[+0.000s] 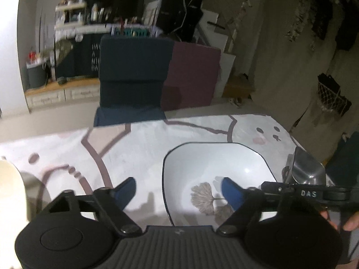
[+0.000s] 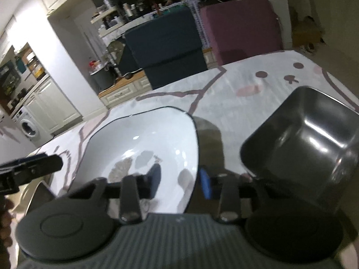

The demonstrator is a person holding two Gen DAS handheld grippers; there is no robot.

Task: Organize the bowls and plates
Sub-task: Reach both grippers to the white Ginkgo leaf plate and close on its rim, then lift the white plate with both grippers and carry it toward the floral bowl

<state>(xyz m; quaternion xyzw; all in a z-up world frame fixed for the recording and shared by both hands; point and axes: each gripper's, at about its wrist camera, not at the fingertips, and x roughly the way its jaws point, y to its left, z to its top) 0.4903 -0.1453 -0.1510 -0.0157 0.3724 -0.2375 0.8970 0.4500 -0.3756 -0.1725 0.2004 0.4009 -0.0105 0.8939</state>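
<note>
The white plate, a glossy squarish dish with rounded corners, a thin black rim line and a grey leaf print inside, lies on the patterned tablecloth in front of me; my left gripper has its 2 blue-padded fingers spread wide across the plate's left rim, 1 pad over the cloth and 1 over the bowl of the plate, gripping nothing. My right gripper straddles the plate's right edge with a narrower gap, 1 finger over the glaze and 1 outside the rim; I cannot tell whether they touch the rim. Just to the right stands a square steel bowl, shiny, with rounded corners. The cloth is pale with mauve outlines and dots. Beyond the table stand a dark blue chair and a maroon chair, both fabric-covered.
</note>
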